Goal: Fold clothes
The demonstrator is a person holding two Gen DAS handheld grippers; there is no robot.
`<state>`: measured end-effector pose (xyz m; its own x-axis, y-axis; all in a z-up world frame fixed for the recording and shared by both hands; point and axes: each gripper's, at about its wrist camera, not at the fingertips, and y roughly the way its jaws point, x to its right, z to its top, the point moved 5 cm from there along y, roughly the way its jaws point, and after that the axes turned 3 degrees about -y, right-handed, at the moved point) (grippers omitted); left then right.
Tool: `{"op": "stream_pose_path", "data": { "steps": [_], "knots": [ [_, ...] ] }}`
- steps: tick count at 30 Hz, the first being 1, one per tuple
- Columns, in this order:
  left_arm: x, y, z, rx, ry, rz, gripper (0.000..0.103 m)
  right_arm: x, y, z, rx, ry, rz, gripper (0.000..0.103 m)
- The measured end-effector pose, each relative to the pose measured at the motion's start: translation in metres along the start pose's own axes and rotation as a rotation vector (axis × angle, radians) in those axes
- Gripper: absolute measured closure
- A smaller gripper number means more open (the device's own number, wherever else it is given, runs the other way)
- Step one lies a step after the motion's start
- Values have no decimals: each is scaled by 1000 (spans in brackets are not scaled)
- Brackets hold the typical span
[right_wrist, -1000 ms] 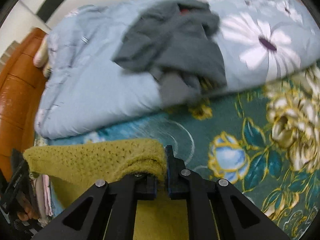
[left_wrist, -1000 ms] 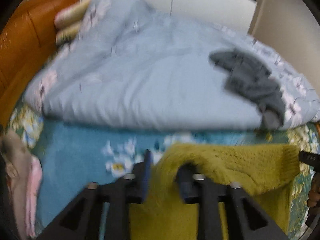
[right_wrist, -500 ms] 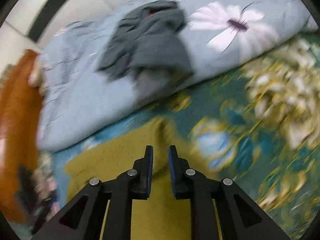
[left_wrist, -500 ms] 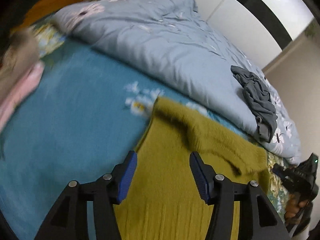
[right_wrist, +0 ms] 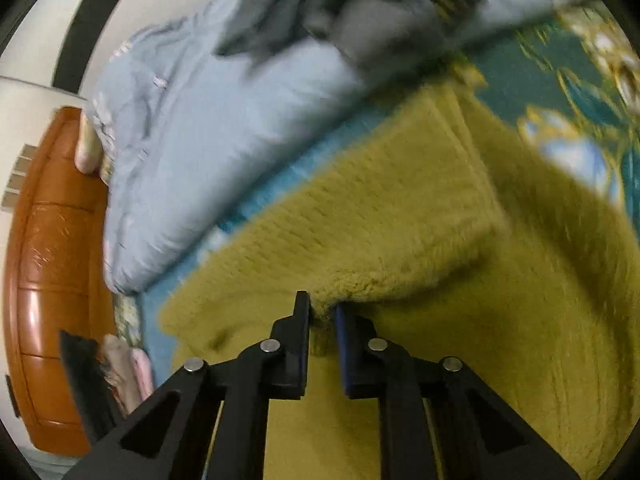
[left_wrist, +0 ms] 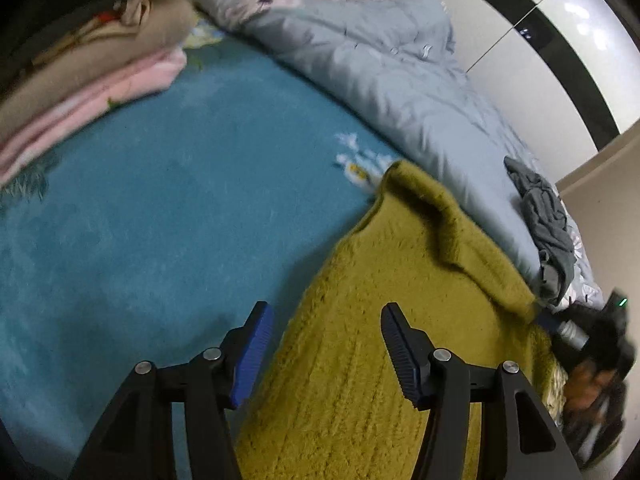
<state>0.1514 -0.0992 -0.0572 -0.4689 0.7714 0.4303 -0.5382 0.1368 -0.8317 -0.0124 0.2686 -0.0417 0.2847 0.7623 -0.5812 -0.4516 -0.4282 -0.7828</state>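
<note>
Mustard knit sweater (left_wrist: 360,360) flat on bed's teal floral blanket (left_wrist: 140,220), top edge folded over in thick roll (right_wrist: 400,216). My right gripper (right_wrist: 322,312) jaws nearly together, pinching bunched sweater fabric at fold edge. My left gripper (left_wrist: 326,344) jaws wide apart, empty, hovering over sweater's left edge, one finger above blanket. Pale blue floral duvet (left_wrist: 380,68) heaped beyond sweater, crumpled grey garment (left_wrist: 544,220) on top. Folded pink and beige clothes (left_wrist: 88,76) stacked far left, near wooden headboard (right_wrist: 48,272).

Black hand-held gripper (left_wrist: 326,354) (blue pads (left_wrist: 253,354))
</note>
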Motion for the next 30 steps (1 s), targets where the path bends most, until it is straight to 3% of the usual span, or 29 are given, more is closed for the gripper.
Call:
{"op": "stream_pose_path", "data": {
  "steps": [4, 6, 7, 9, 13, 15, 19, 22, 24, 26, 30],
  "knots": [
    [-5, 5, 0, -14, -9, 17, 42, -35, -29, 55, 136, -64, 21, 92],
    [-7, 7, 1, -21, -14, 25, 42, -43, -35, 79, 173, -101, -6, 93],
    [-9, 9, 1, -25, -16, 29, 42, -42, -35, 90, 182, -107, -60, 93],
    [-13, 8, 2, -22, -35, 34, 42, -40, -33, 98, 181, -93, -85, 93],
    [-21, 8, 2, -29, -72, 35, 42, -29, -49, 94, 183, -61, -34, 92],
    [-22, 12, 0, -49, -76, 36, 42, -13, -67, 75, 172, -116, -46, 89],
    [-21, 18, -9, -105, -63, 45, 41, 36, -98, 22, 131, -268, -130, 57],
    [-23, 24, -15, -139, -65, 64, 41, 94, -118, -21, 94, -292, -258, 56],
    [-25, 25, -15, -149, -73, 73, 42, 140, -132, -55, 63, -231, -300, 56],
    [-23, 27, -16, -157, -57, 86, 41, 176, -138, -88, 16, -130, -265, 56],
    [-18, 26, -23, -176, -9, 113, 41, 199, -139, -124, 18, -7, -203, 56]
  ]
}}
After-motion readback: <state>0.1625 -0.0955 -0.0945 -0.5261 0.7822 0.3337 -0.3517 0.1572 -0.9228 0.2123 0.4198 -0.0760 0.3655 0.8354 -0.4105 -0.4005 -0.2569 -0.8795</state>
